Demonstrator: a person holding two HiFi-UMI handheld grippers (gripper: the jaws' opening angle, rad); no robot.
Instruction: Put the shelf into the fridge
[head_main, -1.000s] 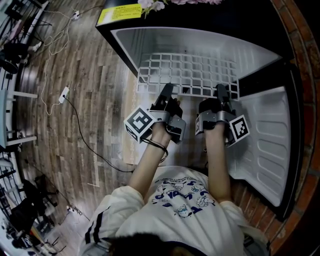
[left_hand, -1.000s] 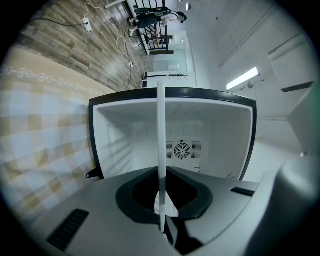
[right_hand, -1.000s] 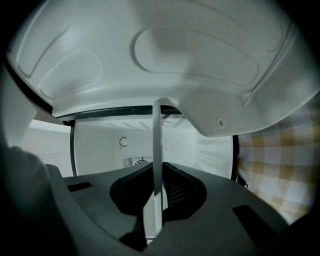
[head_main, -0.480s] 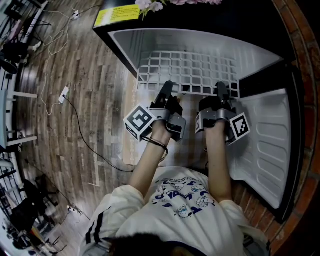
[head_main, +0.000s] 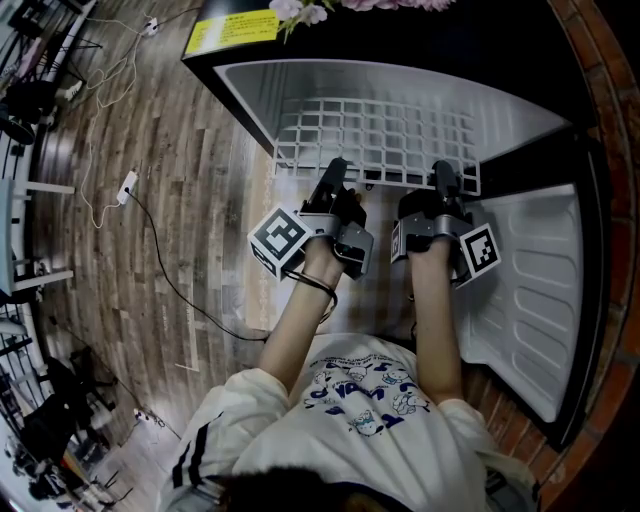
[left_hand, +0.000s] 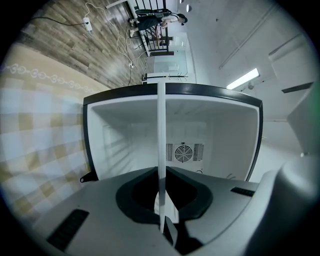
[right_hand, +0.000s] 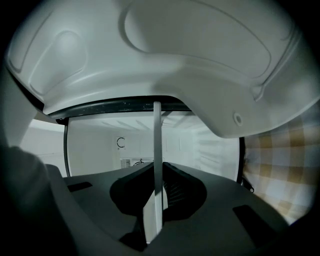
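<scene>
A white wire-grid shelf (head_main: 375, 140) lies flat, partly inside the open small fridge (head_main: 300, 80), its near edge sticking out of the opening. My left gripper (head_main: 335, 180) is shut on the shelf's near edge left of centre; my right gripper (head_main: 443, 182) is shut on that edge toward the right. In the left gripper view the shelf (left_hand: 161, 150) shows edge-on as a thin white line running between the jaws into the white fridge interior (left_hand: 125, 140). The right gripper view shows the shelf edge (right_hand: 157, 165) the same way, clamped between the dark jaws.
The fridge door (head_main: 535, 290) stands open at the right, beside a brick wall (head_main: 610, 200). A checked mat (head_main: 370, 300) lies in front of the fridge. Cables and a power strip (head_main: 128, 188) lie on the wood floor to the left. A fan grille (left_hand: 184, 152) sits on the fridge's back wall.
Both grippers have pushed the shelf a little farther into the fridge; the grid's far edge sits deeper inside than a second ago.
</scene>
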